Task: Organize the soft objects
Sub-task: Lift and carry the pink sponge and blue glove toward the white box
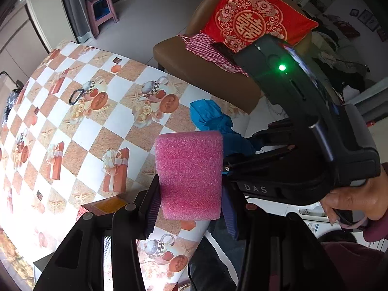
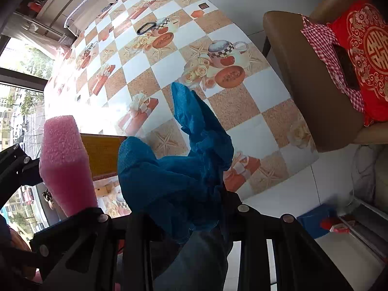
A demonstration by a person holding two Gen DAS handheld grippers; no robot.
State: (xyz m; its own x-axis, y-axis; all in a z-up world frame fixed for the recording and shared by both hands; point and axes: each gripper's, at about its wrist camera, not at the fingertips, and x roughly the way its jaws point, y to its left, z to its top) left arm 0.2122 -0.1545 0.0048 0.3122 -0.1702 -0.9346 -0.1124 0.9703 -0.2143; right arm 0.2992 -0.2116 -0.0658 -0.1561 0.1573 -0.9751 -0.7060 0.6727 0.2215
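Note:
My left gripper is shut on a pink foam block and holds it upright above the near edge of the table. The block also shows in the right wrist view at the left. My right gripper is shut on a crumpled blue cloth, which sticks up between its fingers above the table. In the left wrist view the blue cloth and the right gripper sit just right of the foam block.
A yellow and red box lies on the table near the foam; it also shows in the left wrist view. A black ring lies farther out. A brown chair with a red cushion stands past the table's edge.

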